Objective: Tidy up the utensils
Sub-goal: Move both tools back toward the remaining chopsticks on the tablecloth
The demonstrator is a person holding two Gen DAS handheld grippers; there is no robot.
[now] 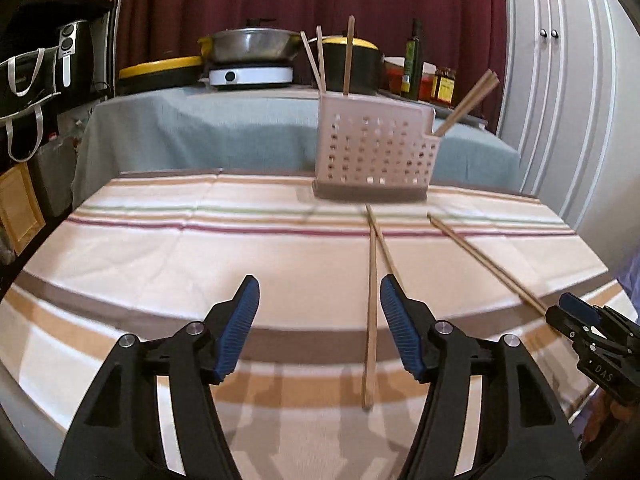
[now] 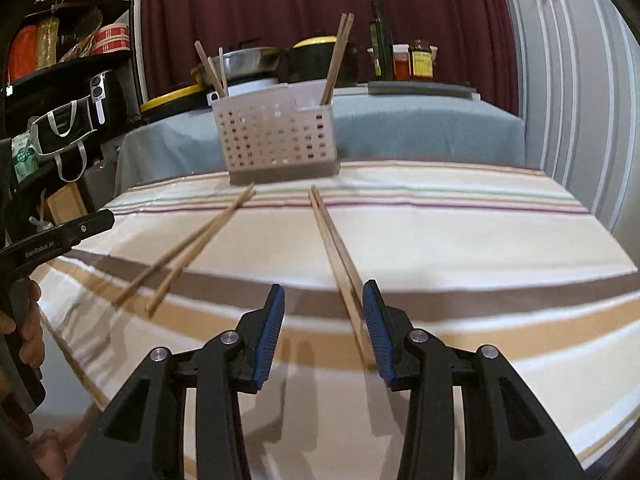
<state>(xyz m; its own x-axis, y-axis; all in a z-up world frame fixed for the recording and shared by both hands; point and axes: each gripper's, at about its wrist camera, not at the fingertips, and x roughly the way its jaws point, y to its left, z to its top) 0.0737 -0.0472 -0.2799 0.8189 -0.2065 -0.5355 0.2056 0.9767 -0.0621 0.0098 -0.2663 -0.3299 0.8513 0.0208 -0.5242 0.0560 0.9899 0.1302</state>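
Observation:
A pink perforated utensil holder (image 1: pixel 372 152) (image 2: pixel 276 140) stands at the far edge of the striped tablecloth (image 1: pixel 160 248), with several wooden chopsticks upright in it. Two loose pairs lie on the cloth. One crossed pair (image 1: pixel 372 280) (image 2: pixel 188 248) lies just inside the right finger of my open left gripper (image 1: pixel 318 292), which holds nothing. The other pair (image 1: pixel 480 260) (image 2: pixel 336 256) runs between the fingers of my open right gripper (image 2: pixel 323 292) (image 1: pixel 566 312), close against its right pad (image 2: pixel 376 328). That gripper's jaws stand apart.
Behind stands a grey-covered table (image 1: pixel 200 128) with a steel pan on a hot plate (image 1: pixel 250 74), a black-and-yellow pot (image 1: pixel 360 60), an oil bottle (image 1: pixel 414 56) and jars. A cluttered dark shelf (image 2: pixel 72 92) is at the left, a white cupboard (image 1: pixel 560 100) at the right. A hand (image 2: pixel 28 320) grips the left tool.

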